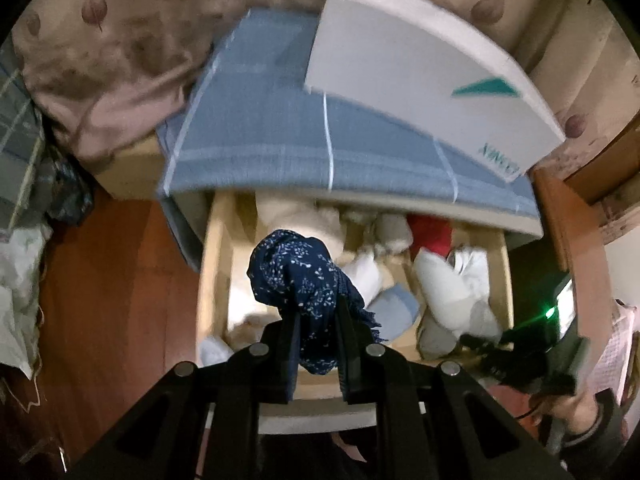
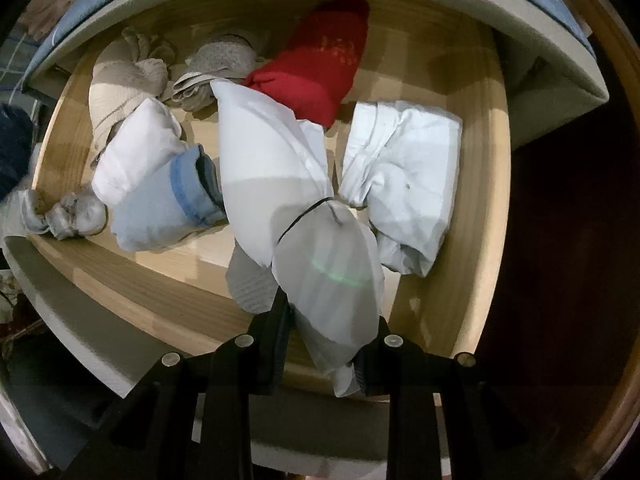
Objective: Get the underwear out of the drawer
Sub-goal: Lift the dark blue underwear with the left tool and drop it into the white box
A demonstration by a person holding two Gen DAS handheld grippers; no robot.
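Left gripper [image 1: 318,334] steeply angled down, clamping navy floral underwear [image 1: 304,280]; right gripper [image 2: 324,344] vertical over drawer [image 2: 490,184], pinching white bundle [image 2: 296,208].

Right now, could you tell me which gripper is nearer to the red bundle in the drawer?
Right. The right gripper sits low over the drawer, shut on a white bundle touching the red bundle. The left gripper holds a navy piece higher, off to the side.

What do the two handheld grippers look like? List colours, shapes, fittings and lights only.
Both the left gripper and the right gripper are matte black, each with two flat, narrow fingers on angular linkage arms with triangular cut-outs, joined by round silver pivot pins. Seen from the left wrist, the right gripper's body carries a glowing green light and a black cable.
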